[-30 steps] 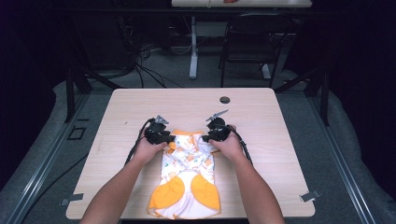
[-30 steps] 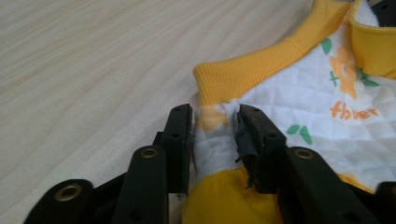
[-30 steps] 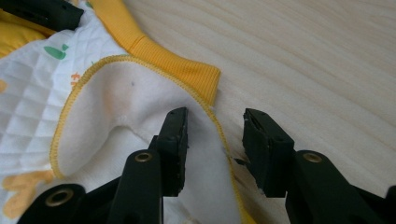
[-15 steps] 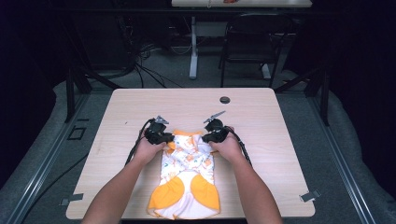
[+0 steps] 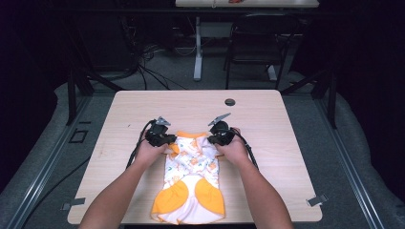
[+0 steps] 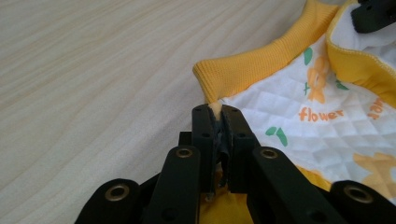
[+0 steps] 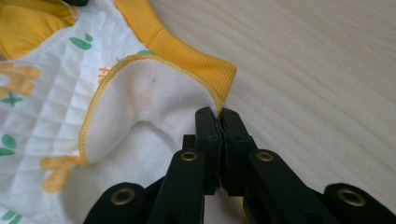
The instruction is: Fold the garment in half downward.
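Reaching up from the table's [image 5: 119, 109] six o'clock edge, left forearm angled toward one o'clock, left hand [image 5: 149, 151] wrapped over the left gripper [image 5: 165, 140] at the garment's [image 5: 191, 181] eleven o'clock corner. Jaws just closed, pinching the garment's edge beside the yellow ribbed collar [image 6: 247, 70], a sliver of cloth showing between the pads in the left gripper view. Cable looping off toward eight o'clock.

Lying flat at table centre, slightly toward six o'clock: small quilted white garment with orange flower print, collar at twelve o'clock, two orange patches at its six o'clock end near the table edge.

Mirroring on the other side, right forearm angled toward eleven o'clock, right hand [image 5: 234, 150] clasped over the right gripper [image 5: 211, 138] at the garment's one o'clock corner. Jaws likewise just closed, nipping the yellow-stitched flap edge [image 7: 140, 98] just beside the collar end. Both wrists low, near the tabletop, grippers pointing inward at each other across the collar.

Sitting well apart at twelve o'clock: dark round disc [image 5: 230, 102].
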The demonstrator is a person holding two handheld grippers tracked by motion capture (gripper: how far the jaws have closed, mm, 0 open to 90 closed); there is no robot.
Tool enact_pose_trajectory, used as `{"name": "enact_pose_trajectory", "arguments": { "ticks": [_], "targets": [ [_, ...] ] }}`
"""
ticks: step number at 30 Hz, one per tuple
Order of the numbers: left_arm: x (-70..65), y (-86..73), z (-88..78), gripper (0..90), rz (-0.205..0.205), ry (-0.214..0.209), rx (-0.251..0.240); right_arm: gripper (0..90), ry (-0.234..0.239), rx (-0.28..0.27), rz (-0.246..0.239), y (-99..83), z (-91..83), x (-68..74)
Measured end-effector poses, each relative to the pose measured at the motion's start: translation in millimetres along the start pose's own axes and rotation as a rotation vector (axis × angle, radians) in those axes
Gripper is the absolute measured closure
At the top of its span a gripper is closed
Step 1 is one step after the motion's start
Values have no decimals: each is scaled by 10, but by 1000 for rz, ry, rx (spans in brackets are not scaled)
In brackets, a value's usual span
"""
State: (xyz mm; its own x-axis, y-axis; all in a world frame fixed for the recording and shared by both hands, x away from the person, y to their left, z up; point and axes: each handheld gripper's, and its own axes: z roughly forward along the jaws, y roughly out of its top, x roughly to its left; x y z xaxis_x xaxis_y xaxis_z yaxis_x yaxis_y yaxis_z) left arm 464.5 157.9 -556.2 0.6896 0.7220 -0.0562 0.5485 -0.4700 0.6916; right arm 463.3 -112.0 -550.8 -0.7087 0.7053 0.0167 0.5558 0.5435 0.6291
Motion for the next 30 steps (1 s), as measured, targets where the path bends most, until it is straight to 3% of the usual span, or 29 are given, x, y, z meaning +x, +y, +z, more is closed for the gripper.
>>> {"name": "enact_pose_trajectory", "arguments": {
  "ticks": [10,30],
  "targets": [
    [-26,131,-215,853,38,10,-52,874,-17,-54,-33,72,-203,43],
    [17,448,-605,853,68,66,-142,874,-89,-133,-112,483,-595,110]
  ]
}}
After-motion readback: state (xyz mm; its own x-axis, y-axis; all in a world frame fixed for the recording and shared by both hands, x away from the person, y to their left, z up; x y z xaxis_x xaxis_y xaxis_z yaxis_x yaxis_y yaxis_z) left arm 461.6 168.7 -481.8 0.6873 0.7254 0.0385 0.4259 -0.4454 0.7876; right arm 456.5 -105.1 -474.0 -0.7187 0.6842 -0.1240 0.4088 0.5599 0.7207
